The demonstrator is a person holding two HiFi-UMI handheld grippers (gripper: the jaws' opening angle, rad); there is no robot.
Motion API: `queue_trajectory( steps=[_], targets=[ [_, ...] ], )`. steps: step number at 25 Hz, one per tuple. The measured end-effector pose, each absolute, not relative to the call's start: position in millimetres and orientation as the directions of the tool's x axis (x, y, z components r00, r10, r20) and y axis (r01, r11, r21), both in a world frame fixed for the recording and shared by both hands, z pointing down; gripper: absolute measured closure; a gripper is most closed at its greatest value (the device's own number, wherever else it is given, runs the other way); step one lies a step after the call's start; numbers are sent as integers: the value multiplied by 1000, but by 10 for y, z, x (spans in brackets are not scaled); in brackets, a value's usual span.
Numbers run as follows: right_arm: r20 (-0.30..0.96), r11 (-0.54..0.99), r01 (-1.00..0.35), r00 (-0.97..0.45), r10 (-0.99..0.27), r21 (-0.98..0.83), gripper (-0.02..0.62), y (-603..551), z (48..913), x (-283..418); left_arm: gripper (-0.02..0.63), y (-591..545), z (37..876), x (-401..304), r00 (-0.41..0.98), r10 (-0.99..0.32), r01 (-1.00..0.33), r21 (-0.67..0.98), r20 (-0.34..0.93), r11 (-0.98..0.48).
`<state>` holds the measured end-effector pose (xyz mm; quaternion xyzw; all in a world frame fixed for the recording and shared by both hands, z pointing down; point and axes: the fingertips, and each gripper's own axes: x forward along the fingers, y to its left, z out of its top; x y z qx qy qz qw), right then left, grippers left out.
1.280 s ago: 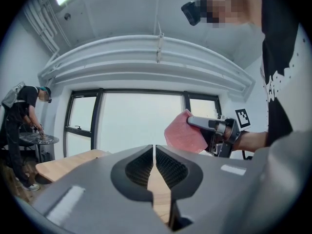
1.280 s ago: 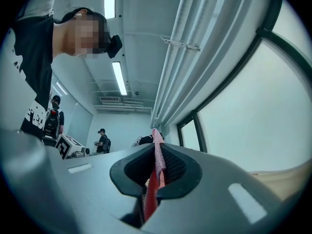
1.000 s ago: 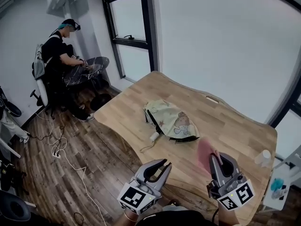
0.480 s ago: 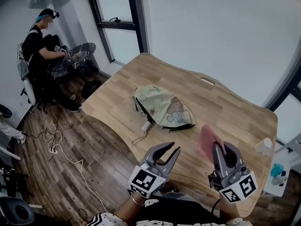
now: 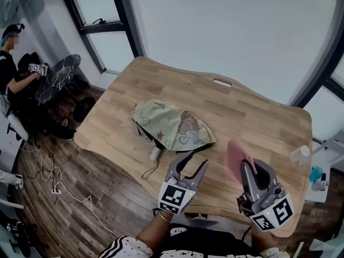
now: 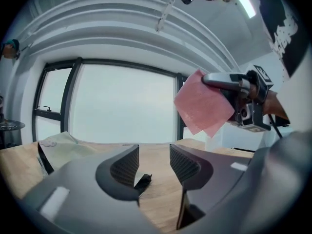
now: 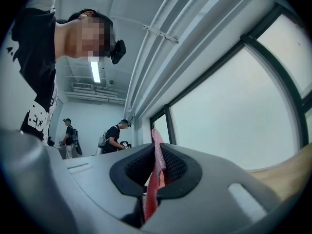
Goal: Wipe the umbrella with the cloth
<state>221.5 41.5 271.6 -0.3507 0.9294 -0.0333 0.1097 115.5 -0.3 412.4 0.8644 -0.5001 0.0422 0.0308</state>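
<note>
Closing in on the umbrella, cloth at the ready

Head view: umbrella point(image 5: 172, 125) lies collapsed mid-table point(image 5: 258, 117), at 11 o'clock from the left gripper point(image 5: 194, 163), which has come in closer. Left gripper view: its jaws have just been opening, nothing between them, so I'd guess it's about to steady the umbrella. Right gripper view: right gripper point(image 7: 157, 167) is clenched on the pink cloth point(image 7: 152, 194); no wiping yet.

**Umbrella lying flat, cloth held upright**

A collapsed pale-yellow fabric umbrella point(image 5: 172, 125) with cartoon prints lies crumpled on the wooden table point(image 5: 258, 117), its white handle point(image 5: 155, 153) by the near edge. Well apart from it, a thin pink cloth point(image 5: 235, 159) stands upright, pinched in the right gripper point(image 5: 248, 170).
</note>
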Motion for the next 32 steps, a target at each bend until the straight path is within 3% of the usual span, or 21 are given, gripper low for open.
queue_trajectory(
  steps=[16, 23, 28, 31, 32],
  targets=[
    [-82, 666, -710, -668, -740, -226, 574, -58, 3031, 2181, 390, -721, 5182, 1239, 499, -782, -824, -76, 374, -562],
    [-112, 650, -722, -644, -757, -238, 574, -152, 3034, 2342, 368, -942, 5503, 1239, 401, -769, -853, -103, 497, -511],
    [-116, 667, -708, -661, -742, -232, 574, -147, 3006, 2347, 411, -1007, 5502, 1206, 367, -784, -878, -92, 501, -469],
    [-117, 679, -699, -672, -731, -225, 574, -140, 2988, 2346, 455, -1055, 5460, 1143, 335, -805, -900, -87, 490, -428],
    [-117, 682, -696, -676, -728, -223, 574, -139, 2983, 2347, 500, -1057, 5444, 1105, 320, -812, -907, -88, 488, -411]
  ],
)
